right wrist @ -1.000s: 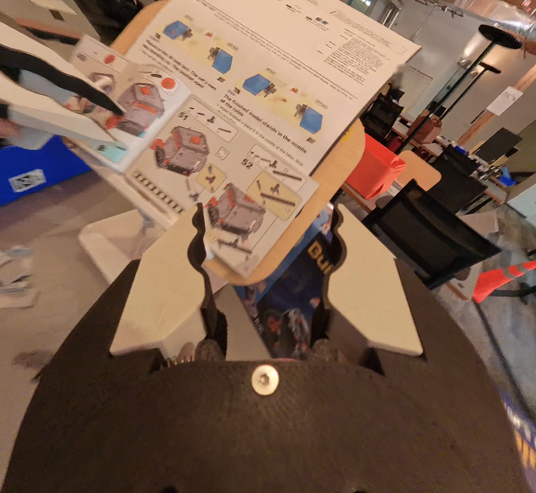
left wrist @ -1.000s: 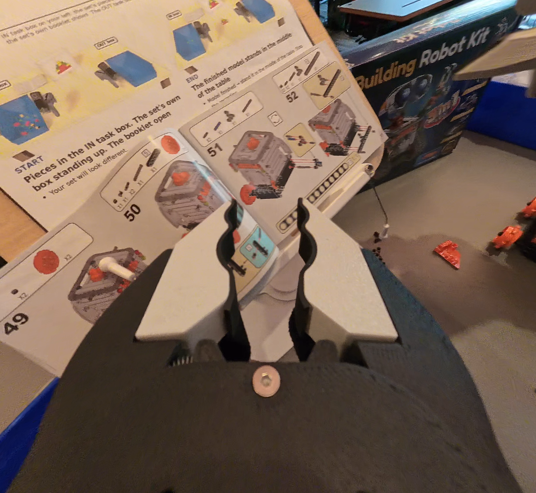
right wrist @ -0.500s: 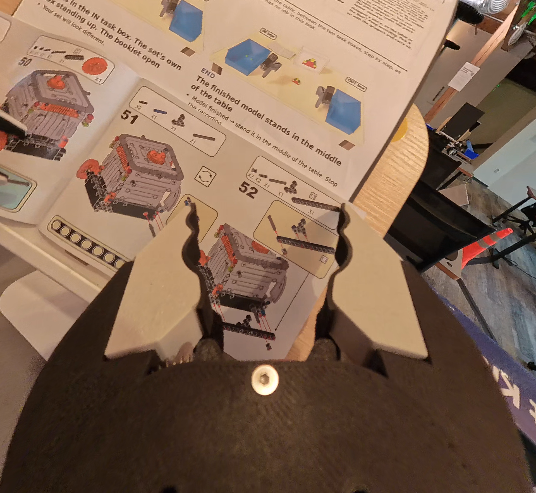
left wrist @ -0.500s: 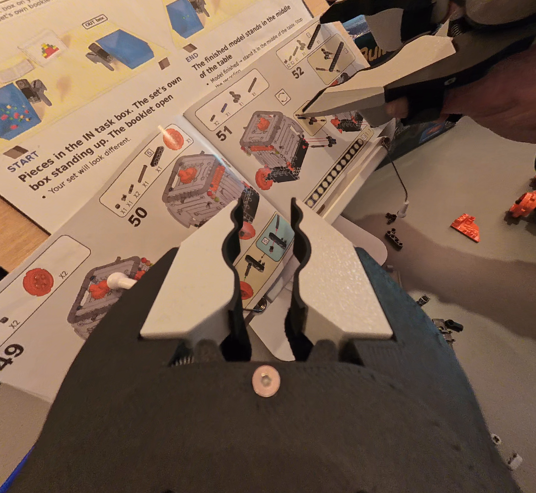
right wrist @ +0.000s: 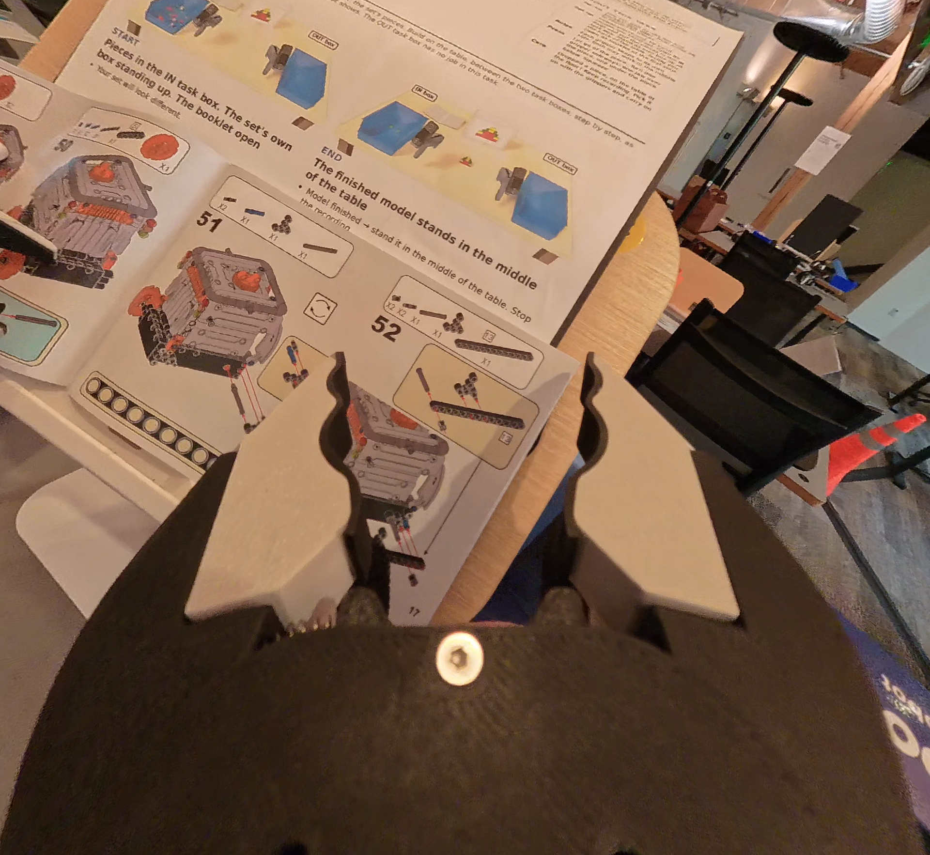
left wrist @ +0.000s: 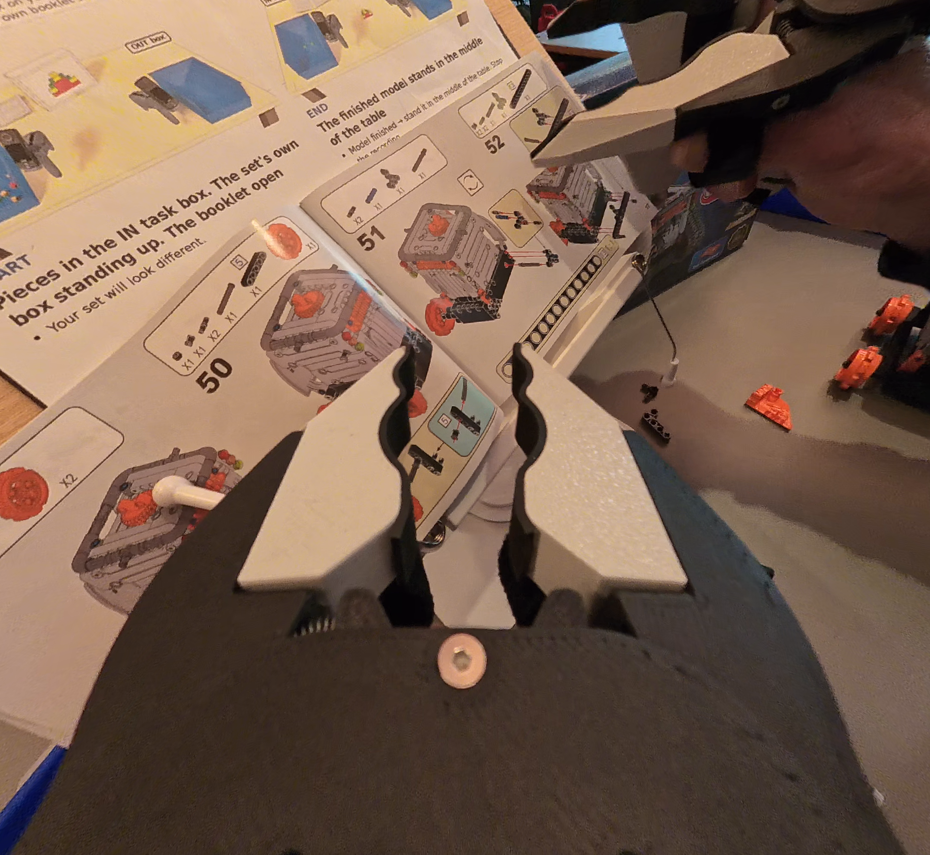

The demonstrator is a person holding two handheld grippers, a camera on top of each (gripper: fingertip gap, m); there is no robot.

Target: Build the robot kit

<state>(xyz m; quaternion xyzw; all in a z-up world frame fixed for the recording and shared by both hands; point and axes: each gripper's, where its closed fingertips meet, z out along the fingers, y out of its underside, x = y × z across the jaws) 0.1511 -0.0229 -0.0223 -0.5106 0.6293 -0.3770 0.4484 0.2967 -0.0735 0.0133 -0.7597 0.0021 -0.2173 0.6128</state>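
A: Workshop behind, chairs and a floor lamp past the grey bench. What sits on it?

B: A white stand props an open booklet upright, with a big printed sheet leaning behind it, so both face whoever works here. Right of the booklet stands a dark kit box; farther right lie orange pieces and small black ones.

A: And the grippers?

B: The left gripper hangs before the booklet's lower middle, jaws slightly spread, holding nothing. The right gripper has its jaws wide apart on either side of the booklet's right page edge, not closed on it. That looks like a stance for taking the page.

A: Anything different from a second ago?

B: Yes. The right gripper was back from the booklet then; now it's close in at the page corner. The left has barely shifted, its gap much the same.
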